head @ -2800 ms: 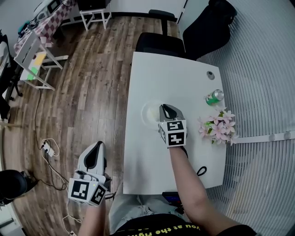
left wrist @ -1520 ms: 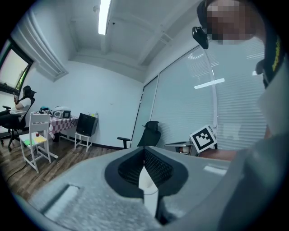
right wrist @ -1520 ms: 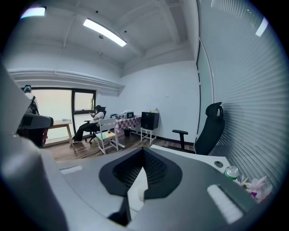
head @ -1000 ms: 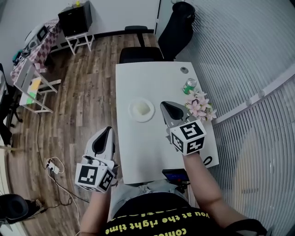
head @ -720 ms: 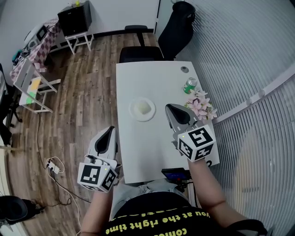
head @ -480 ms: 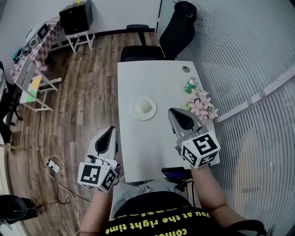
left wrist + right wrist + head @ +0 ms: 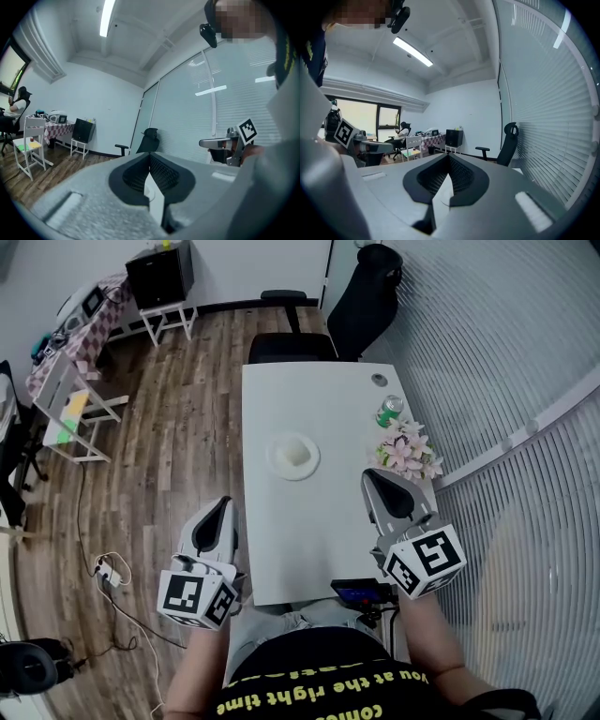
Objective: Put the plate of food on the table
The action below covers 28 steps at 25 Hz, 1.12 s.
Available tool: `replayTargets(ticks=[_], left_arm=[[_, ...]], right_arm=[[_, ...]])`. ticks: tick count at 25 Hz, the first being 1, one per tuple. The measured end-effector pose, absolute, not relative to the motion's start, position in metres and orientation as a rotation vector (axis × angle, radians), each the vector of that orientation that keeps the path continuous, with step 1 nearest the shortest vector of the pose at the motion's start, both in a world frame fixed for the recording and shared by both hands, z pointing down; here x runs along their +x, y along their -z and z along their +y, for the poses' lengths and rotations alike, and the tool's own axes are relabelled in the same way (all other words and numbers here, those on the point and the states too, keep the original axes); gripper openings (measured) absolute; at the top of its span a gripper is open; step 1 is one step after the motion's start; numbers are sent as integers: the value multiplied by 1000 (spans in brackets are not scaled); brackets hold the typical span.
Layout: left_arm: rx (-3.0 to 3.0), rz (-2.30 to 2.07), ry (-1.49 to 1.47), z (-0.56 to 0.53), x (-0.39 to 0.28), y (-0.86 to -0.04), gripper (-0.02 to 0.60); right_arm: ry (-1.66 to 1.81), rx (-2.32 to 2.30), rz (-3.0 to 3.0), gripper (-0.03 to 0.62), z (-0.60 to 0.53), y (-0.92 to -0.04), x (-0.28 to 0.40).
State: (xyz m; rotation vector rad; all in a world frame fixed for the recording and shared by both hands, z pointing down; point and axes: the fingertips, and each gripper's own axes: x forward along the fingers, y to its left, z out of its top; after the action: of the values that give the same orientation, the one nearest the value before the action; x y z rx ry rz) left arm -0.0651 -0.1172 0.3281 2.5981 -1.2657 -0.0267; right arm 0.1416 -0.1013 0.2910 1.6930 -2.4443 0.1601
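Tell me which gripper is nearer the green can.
Right. The right gripper is over the table's right side, below the green can in the head view; the left gripper is off the table's left edge.

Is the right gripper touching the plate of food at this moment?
Apart. The head view shows a stretch of bare table between the right gripper and the plate of food, which sits by itself nearer the table's middle.

The food (image 7: 296, 455) on the plate (image 7: 277, 465) is too small to identify.
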Motion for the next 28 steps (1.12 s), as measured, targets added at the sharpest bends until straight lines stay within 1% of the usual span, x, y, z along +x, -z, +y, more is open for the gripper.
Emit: replayTargets(ticks=[28], left_arm=[[2590, -1294, 16, -101, -64, -326, 2]], right_arm=[[-169, 1793, -2411, 5, -71, -285, 174]])
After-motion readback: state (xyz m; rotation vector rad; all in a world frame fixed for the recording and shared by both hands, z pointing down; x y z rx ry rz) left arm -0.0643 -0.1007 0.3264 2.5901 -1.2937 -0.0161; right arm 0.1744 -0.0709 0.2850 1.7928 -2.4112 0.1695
